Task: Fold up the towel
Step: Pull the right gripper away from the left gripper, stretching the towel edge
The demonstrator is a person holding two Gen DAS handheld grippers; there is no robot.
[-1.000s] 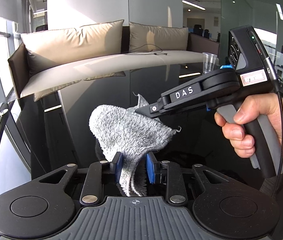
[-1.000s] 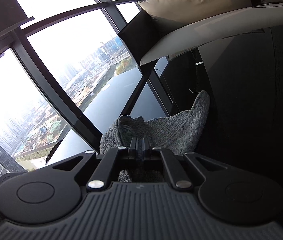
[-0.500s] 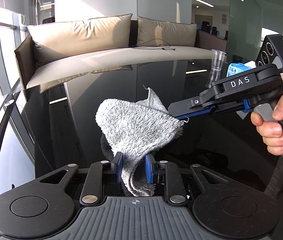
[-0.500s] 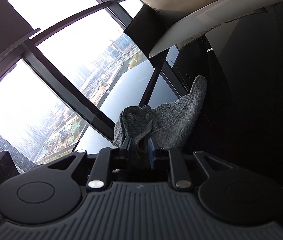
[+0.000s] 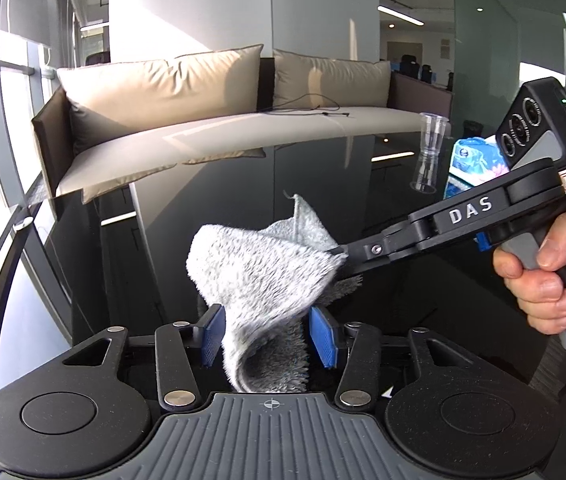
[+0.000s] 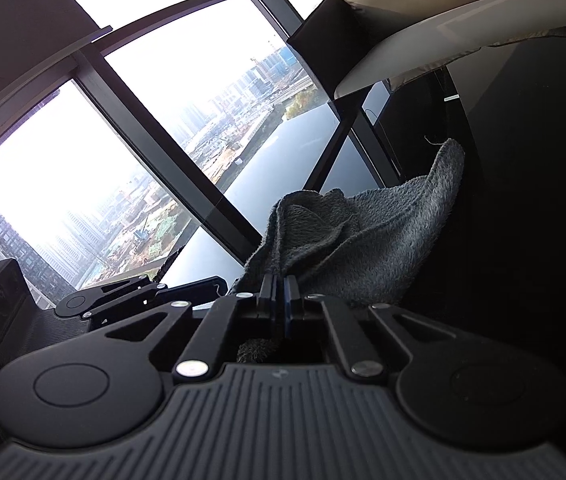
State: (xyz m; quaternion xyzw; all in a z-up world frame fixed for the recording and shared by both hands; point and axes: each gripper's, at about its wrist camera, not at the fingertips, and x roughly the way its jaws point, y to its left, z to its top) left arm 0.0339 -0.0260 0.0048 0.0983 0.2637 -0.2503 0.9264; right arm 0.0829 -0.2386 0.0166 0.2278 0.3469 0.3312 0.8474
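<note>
Grey terry towel [image 5: 259, 276] hangs bunched above the black glass table [image 5: 363, 184], between my two grippers. My right gripper [image 5: 341, 258] is clenched on its right corner, fingers pressed together. My left gripper [image 5: 269, 338] is letting go: its jaws are opening, blue pads [image 5: 211, 334] clear of the fold drooping between them.

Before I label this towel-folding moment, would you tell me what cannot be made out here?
- Left wrist view: the lower end of the towel is hidden behind the left gripper, whose jaws are opening around it.
- Right wrist view: the pinched towel edge is hidden between the shut pads of the right gripper.
- Left wrist view: the print on the blue packet is too small to read.
</note>
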